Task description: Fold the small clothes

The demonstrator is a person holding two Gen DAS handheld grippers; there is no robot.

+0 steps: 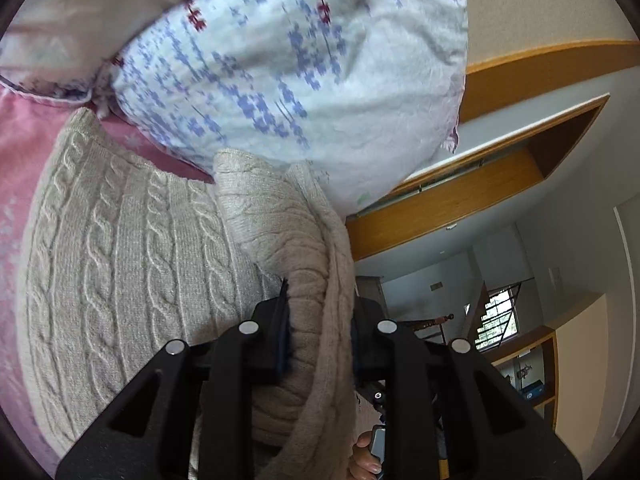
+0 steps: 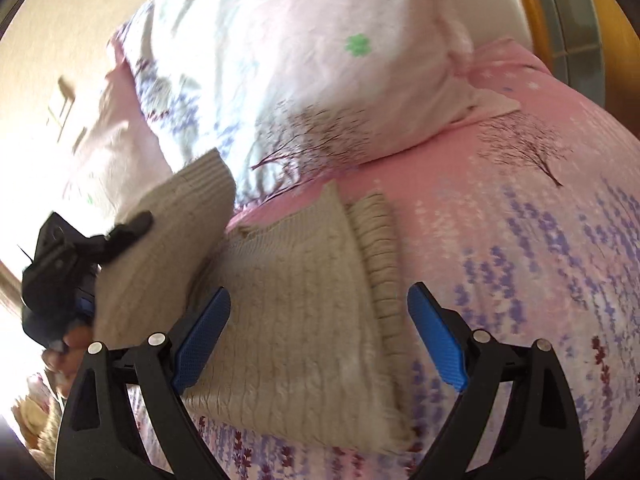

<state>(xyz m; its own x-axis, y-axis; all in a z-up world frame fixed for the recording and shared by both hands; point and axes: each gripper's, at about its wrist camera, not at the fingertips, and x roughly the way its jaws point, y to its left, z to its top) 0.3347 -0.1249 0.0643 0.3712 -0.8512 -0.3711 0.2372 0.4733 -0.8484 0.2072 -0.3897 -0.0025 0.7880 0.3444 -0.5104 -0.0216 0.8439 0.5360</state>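
Note:
A beige cable-knit sweater (image 2: 304, 304) lies partly folded on the pink floral bedspread (image 2: 540, 240). My left gripper (image 1: 320, 312) is shut on a bunched sleeve or side part of the sweater (image 1: 288, 240) and holds it lifted off the rest. In the right wrist view the left gripper (image 2: 100, 248) shows at the left, holding that raised flap (image 2: 176, 220). My right gripper (image 2: 318, 312) is open and empty, its blue pads (image 2: 204, 336) apart just above the sweater's body.
A large pillow (image 2: 304, 72) with purple flower print lies behind the sweater at the head of the bed; it also shows in the left wrist view (image 1: 304, 64). A wooden door frame (image 1: 460, 200) and room interior lie to the right of the bed.

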